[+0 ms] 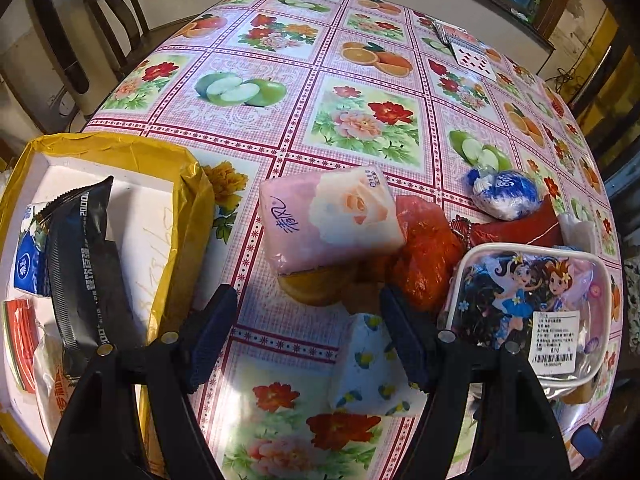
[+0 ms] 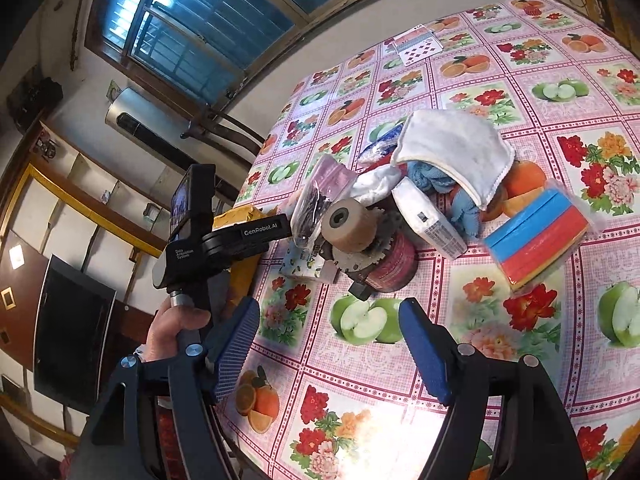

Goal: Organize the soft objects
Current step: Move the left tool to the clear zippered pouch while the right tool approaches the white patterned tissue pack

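Left wrist view shows the left hand-held gripper (image 1: 308,332) spread wide and holding nothing, poised near the pink tissue pack (image 1: 330,216), probably the next pick. A small floral tissue packet (image 1: 370,364) lies just beside its right finger. At the left, the yellow-wrapped box (image 1: 188,188) already holds a black packet (image 1: 86,264), so it seems to be the collecting place. The right hand-held gripper (image 2: 328,348) is also spread and empty, above bare tabletop (image 2: 400,380), near a pile with a white cloth (image 2: 452,152) and coloured sponges (image 2: 540,236).
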A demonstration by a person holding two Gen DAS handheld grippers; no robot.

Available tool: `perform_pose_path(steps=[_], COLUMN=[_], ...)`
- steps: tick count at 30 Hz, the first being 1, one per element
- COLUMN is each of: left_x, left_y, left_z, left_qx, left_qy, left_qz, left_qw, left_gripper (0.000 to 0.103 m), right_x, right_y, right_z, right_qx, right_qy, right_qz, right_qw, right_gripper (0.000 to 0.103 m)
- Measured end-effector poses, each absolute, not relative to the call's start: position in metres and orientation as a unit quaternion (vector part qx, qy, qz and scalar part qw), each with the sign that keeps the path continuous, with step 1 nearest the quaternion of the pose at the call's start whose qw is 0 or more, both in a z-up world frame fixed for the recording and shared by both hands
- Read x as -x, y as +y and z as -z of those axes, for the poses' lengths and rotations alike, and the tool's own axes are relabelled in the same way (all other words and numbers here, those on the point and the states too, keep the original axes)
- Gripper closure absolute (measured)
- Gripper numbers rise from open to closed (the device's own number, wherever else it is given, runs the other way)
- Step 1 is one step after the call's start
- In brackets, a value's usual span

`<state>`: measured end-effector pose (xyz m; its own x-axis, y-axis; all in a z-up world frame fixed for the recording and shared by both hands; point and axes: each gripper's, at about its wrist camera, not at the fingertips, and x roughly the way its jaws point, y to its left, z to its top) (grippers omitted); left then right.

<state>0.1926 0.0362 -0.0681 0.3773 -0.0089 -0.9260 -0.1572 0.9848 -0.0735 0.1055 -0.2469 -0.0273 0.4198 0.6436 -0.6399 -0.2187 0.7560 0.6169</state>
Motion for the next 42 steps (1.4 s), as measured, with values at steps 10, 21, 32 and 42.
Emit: perform_pose_path(steps=[10,21,32,42], left_x=[-0.130,-0.107,-0.144,-0.144], left_y=[0.021,0.012,0.004,-0.020], left_z=[0.069,0.055,0.030,0.037], left_qx=[0.039,0.112,0.050,-0.183], left_qy=[0.607,0.583,0.573,0.556], left_qz=[0.035,0.053,0.114,0.234], left_qw=[0.793,0.803,0.810,0.776], left_gripper=[0.029,0.029,0.029,0.029], right_x=[-0.102,-0.088,-0.084,-0.092], right_y=[-0.252,-0.257,-0.232,-0.233], right_z=[0.027,0.031,0.045,0.053], right_qx=[-0.220,-0.230,-0.218,-0.225], right_qy=[0.468,0.469,0.492,0.504], right_qz=[-0.266,-0.272,-0.295,-0.284], right_qw=[0.813,0.808,0.790,0.784], right_gripper=[0.027,0.024,0.024,0.024])
